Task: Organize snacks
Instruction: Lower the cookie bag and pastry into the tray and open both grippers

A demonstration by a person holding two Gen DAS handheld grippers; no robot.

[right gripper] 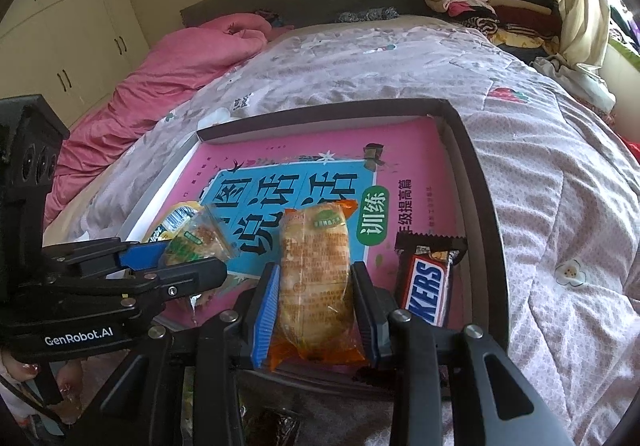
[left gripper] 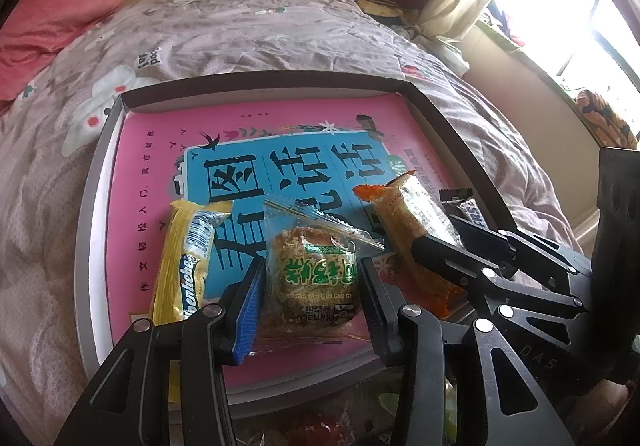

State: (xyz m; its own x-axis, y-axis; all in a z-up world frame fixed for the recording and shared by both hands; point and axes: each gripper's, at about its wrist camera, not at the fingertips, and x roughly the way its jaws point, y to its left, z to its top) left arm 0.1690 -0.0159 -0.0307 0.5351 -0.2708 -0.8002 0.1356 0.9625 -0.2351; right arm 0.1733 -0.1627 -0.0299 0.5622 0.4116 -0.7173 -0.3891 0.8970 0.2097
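With each hand-held gripper clamped, left (left gripper: 310,300) on the cake (left gripper: 314,282) and right (right gripper: 316,310) on the bread (right gripper: 314,274), squeezing could crush both at lower centre.

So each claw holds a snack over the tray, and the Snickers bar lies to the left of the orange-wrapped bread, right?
Not quite: in the right wrist view the Snickers bar lies to the right of the orange-wrapped bread. The rest stands: the right claw grips the bread, the left claw the round cake, over the tray.

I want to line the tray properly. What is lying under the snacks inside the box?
A pink book with a blue title panel covers the box floor beneath the snacks. Anything under the book is hidden.
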